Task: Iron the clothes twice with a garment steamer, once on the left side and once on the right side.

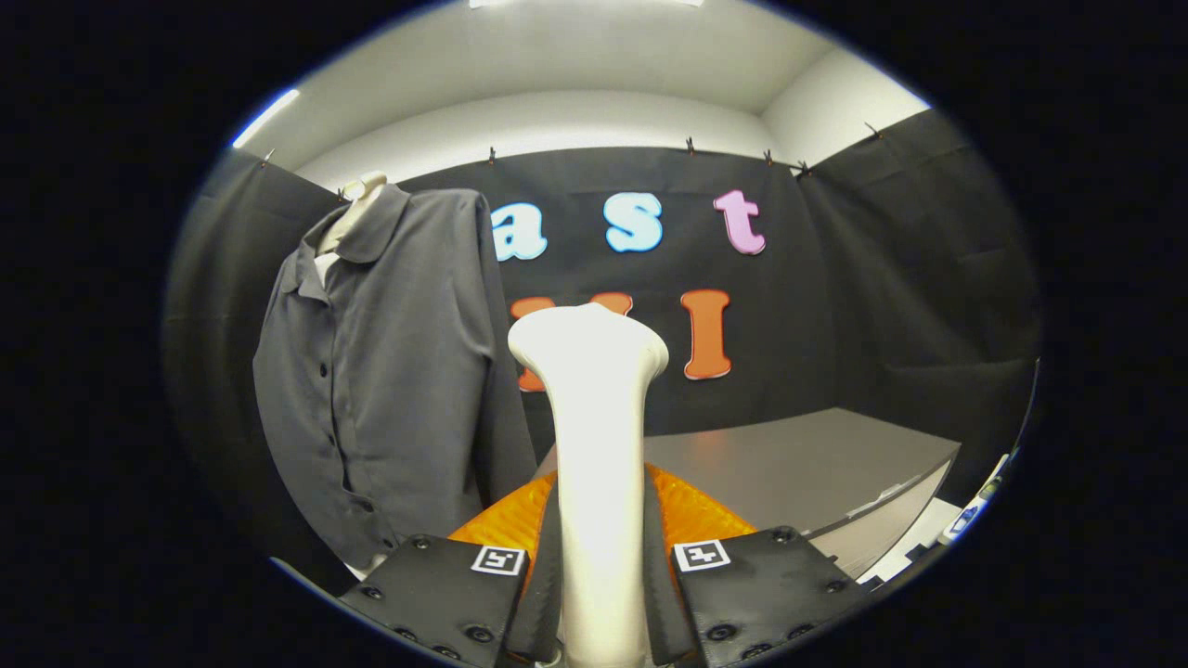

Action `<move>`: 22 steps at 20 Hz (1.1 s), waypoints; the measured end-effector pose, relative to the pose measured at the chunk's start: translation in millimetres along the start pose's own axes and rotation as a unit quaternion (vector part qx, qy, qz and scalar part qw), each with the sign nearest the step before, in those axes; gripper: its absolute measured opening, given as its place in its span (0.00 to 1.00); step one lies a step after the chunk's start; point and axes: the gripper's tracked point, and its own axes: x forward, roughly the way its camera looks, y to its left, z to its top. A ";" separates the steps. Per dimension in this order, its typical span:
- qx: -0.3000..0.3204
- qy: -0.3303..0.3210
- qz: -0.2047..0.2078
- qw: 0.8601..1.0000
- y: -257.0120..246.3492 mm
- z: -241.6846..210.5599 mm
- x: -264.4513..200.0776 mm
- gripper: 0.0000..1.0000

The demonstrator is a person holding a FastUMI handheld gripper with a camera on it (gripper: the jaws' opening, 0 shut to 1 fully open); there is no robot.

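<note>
Both fingers of the gripper [601,594] clamp the white garment steamer [594,445] by its handle, head upright and raised clear of the grey table [798,455]. Target garment: a dark grey button-front shirt [390,371] on a mannequin [357,209], ahead and to the left, apart from the steamer head.

Risks, as judged:
- Smooth handle may rotate or slip in the grip.
- Head may snag the placket or collar.
- Pressing hard may tip the mannequin.

Black cloth walls enclose the booth below a pale ceiling.

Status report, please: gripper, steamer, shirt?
Gripper shut on white plastic garment steamer, head up. Dark grey buttoned shirt hangs ahead, apart. Nothing between.
</note>
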 end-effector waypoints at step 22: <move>-0.043 -0.068 0.041 0.996 193.1 39.3 40.9 0.44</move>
